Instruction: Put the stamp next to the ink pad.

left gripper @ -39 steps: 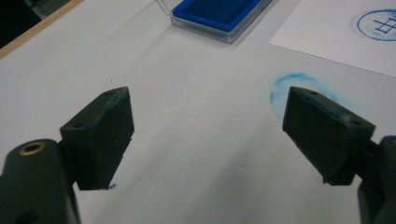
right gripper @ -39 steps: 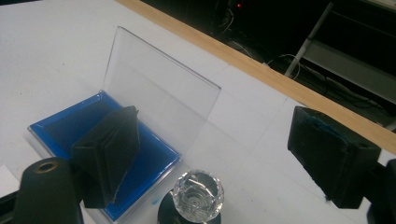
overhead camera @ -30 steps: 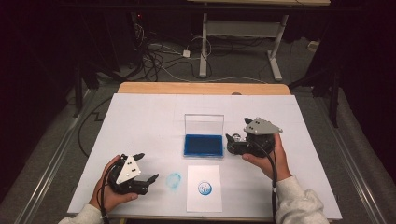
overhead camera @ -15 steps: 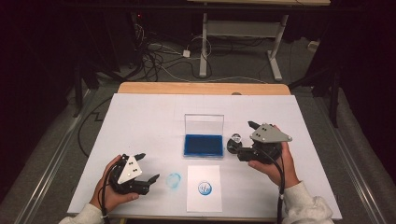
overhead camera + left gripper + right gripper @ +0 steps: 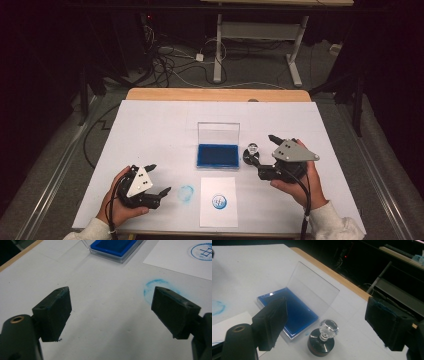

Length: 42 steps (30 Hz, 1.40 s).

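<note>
A white tabletop [image 5: 150, 130] carries a blue ink pad [image 5: 218, 155] in a clear hinged case near its centre. The paper sheet [image 5: 218, 201] at the near edge bears a round blue print. The right gripper [image 5: 261, 159] has its fingers spread wide, empty, with the black round stamp [image 5: 321, 341] and its faceted clear knob standing between them, untouched. The left gripper [image 5: 159, 179] is open and empty too.

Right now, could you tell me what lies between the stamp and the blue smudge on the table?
In the high view, the stamped paper sheet lies between the stamp and the smudge; the ink pad sits beside that line.
</note>
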Each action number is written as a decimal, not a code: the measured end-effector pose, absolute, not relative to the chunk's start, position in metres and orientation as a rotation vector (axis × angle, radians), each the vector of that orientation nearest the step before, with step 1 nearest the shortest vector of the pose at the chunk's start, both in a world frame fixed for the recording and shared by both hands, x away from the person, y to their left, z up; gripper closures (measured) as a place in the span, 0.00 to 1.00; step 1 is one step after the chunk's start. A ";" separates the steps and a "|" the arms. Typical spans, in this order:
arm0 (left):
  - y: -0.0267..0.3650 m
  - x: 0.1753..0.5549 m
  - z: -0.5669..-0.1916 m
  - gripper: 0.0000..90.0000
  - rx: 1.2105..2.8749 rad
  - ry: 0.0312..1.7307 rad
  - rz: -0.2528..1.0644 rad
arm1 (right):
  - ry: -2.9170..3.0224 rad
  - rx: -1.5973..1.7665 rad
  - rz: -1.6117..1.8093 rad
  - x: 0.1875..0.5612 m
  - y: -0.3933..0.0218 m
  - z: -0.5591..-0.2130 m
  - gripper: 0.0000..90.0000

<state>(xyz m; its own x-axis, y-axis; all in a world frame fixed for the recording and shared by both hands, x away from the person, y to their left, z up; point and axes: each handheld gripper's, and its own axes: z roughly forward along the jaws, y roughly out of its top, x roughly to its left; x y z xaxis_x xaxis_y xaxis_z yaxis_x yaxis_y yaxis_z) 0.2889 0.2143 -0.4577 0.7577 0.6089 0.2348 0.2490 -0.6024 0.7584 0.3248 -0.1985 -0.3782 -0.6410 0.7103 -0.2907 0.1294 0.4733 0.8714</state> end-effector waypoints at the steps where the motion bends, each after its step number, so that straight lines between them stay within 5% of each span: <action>1: 0.214 0.289 -0.458 0.18 2.210 0.638 0.625 | 2.072 0.690 1.146 0.324 -0.199 -0.379 0.20; 42: 0.212 0.288 -0.458 0.18 2.229 0.616 0.626 | 2.012 0.684 1.137 0.291 -0.251 -0.407 0.20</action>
<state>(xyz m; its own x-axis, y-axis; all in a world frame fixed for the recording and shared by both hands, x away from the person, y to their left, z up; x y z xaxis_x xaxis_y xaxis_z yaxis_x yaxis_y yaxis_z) 0.2879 0.2115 -0.4581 0.7669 0.5922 0.2475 0.2376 -0.6202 0.7476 0.2909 -0.2514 -0.4069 -0.6036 0.7286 -0.3239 0.0980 0.4709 0.8767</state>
